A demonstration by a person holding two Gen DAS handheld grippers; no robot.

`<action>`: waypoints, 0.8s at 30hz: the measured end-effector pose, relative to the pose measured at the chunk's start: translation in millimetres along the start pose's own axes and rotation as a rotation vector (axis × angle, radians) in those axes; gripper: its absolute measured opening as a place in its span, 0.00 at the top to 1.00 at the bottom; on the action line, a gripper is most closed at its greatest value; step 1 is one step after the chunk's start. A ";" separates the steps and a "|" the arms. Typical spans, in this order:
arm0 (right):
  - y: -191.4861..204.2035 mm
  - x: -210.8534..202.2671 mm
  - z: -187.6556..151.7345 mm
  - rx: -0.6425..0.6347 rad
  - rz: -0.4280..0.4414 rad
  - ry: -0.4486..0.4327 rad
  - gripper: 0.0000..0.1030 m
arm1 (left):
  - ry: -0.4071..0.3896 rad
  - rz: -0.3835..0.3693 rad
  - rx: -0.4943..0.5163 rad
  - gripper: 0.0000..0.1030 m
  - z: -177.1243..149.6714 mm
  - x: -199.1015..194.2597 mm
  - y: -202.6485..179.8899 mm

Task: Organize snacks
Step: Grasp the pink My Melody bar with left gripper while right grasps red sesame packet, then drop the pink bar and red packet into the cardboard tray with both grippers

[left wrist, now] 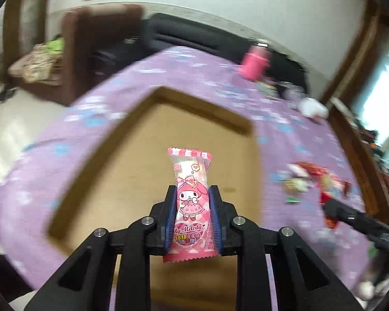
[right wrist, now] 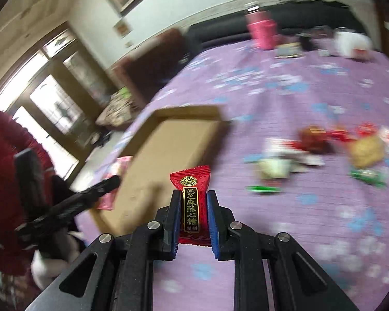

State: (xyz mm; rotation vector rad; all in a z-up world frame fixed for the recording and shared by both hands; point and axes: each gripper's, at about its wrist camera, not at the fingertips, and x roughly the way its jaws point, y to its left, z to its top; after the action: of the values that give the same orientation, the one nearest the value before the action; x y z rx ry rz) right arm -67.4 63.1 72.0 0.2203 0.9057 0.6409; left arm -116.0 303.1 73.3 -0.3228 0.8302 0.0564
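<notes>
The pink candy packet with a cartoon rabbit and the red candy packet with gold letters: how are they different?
The pink candy packet is pale, longer and in the left gripper, above the cardboard box. The red candy packet is dark, shorter and in the right gripper, above the purple cloth. Both stand upright, clamped.

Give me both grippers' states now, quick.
Left gripper: shut on the pink candy.
Right gripper: shut on the red candy.
</notes>
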 end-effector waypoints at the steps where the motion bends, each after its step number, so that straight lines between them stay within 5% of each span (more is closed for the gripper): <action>1: 13.0 11.3 1.1 -0.016 0.021 0.020 0.80 | 0.004 0.025 -0.024 0.77 -1.8 -0.1 16.3; 8: 82.1 98.0 -1.6 -0.120 0.044 0.148 0.80 | 0.026 0.056 -0.076 0.77 -5.8 7.1 63.3; 18: 96.7 148.6 -13.4 -0.128 0.020 0.233 0.80 | 0.046 0.037 -0.107 0.77 -7.3 13.1 76.3; 24: 94.9 151.0 -16.0 -0.107 0.041 0.240 0.79 | 0.023 0.012 -0.145 0.56 -4.3 1.7 79.8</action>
State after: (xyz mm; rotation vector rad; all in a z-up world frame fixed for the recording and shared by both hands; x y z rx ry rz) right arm -52.6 228.0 3.9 0.0661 1.0954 0.7626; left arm -131.8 377.5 48.6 -0.4559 0.8523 0.1248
